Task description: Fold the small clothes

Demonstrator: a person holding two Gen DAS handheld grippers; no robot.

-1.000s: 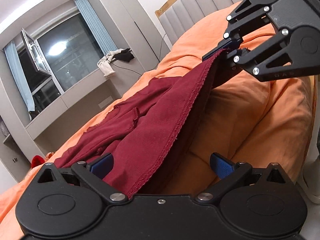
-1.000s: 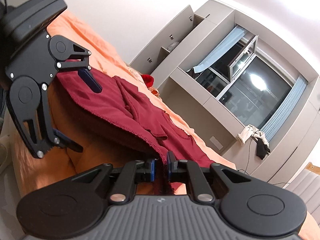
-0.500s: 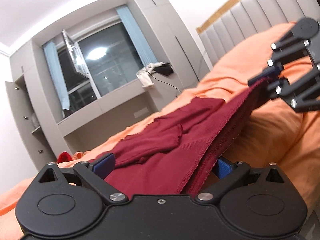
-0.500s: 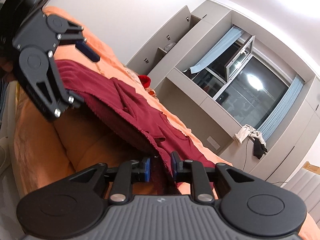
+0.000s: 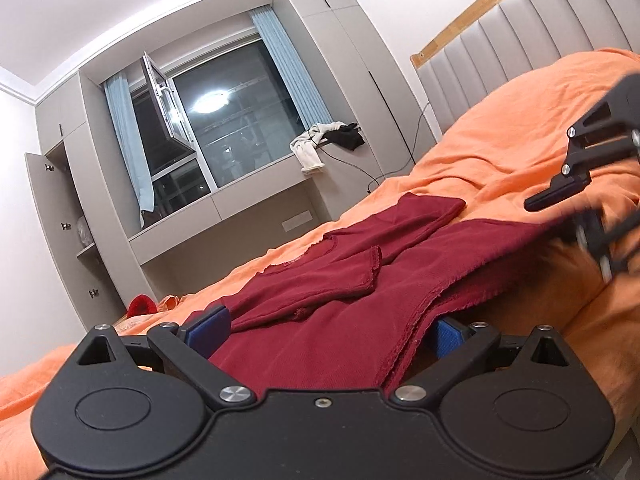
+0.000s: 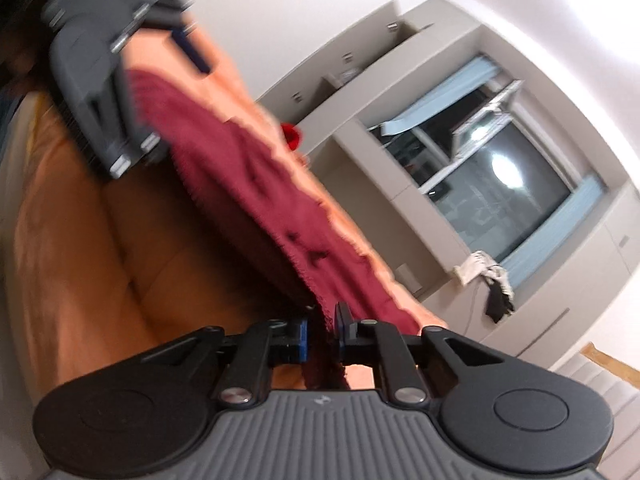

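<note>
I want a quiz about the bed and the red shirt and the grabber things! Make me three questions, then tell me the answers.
1. True or false: the dark red shirt lies on a blue bed cover.
2. What does the right hand-held gripper pinch? A) a sock B) the shirt's edge C) a pillow
3. Fill in: the left hand-held gripper has its blue pads standing ____, with the shirt lying between them.

Key:
1. False: the orange bed cover is under it.
2. B. Its jaws have just been closing, with the cloth between them.
3. Apart.
</note>
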